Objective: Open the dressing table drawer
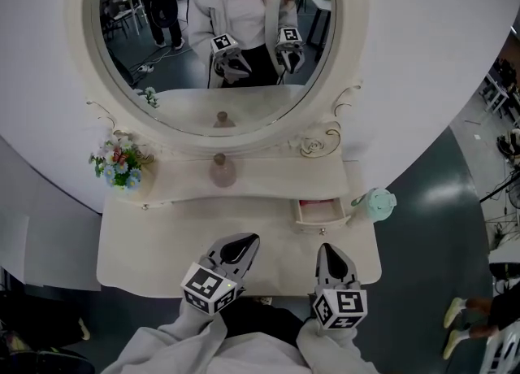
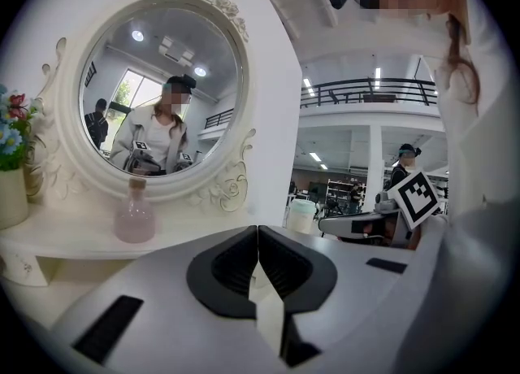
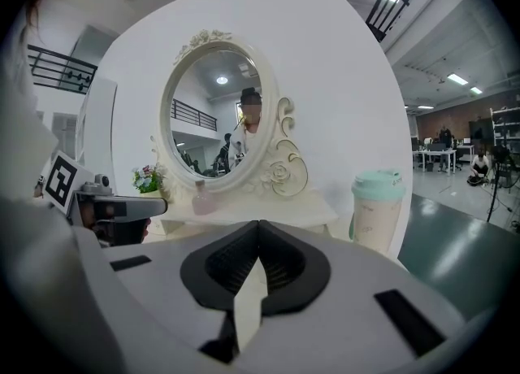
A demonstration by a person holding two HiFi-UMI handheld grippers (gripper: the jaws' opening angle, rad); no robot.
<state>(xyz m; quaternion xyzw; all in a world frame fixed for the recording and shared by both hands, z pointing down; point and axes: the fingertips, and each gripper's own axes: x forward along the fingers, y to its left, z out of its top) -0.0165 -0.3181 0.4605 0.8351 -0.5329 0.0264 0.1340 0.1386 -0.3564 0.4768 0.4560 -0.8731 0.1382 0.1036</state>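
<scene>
Right gripper (image 1: pixel 329 249) and left gripper (image 1: pixel 242 242) both have their jaws pressed together with nothing between them, and they hang side by side over the front edge of the dressing table (image 1: pixel 138 254), apart from everything on it. The right one is in line with the drawer (image 1: pixel 319 212), which stands out of its slot under the right end of the raised shelf (image 1: pixel 268 179), near the surface's right rear corner. A reddish strip shows inside the drawer at its back; what it is cannot be told. The surface is cream-white with a wavy front edge, and an oval mirror (image 1: pixel 162 80) in a carved frame rises from the shelf against a round white panel (image 1: pixel 422 55). The mirror reflects a person in a pale jacket holding both grippers. Around the table lies a dark grey-green floor (image 1: pixel 439 226), and the gripper views show a large hall with a railed balcony and ceiling lights. At the shelf's left end a vase (image 2: pixel 10 197) holds mixed flowers (image 1: pixel 120 157). A pale pink bottle (image 1: pixel 222 171) with a stopper stands at the shelf's middle. A cup (image 1: pixel 375 202) with a mint-green lid stands at the surface's right edge, just beside the drawer, its contents hidden.
</scene>
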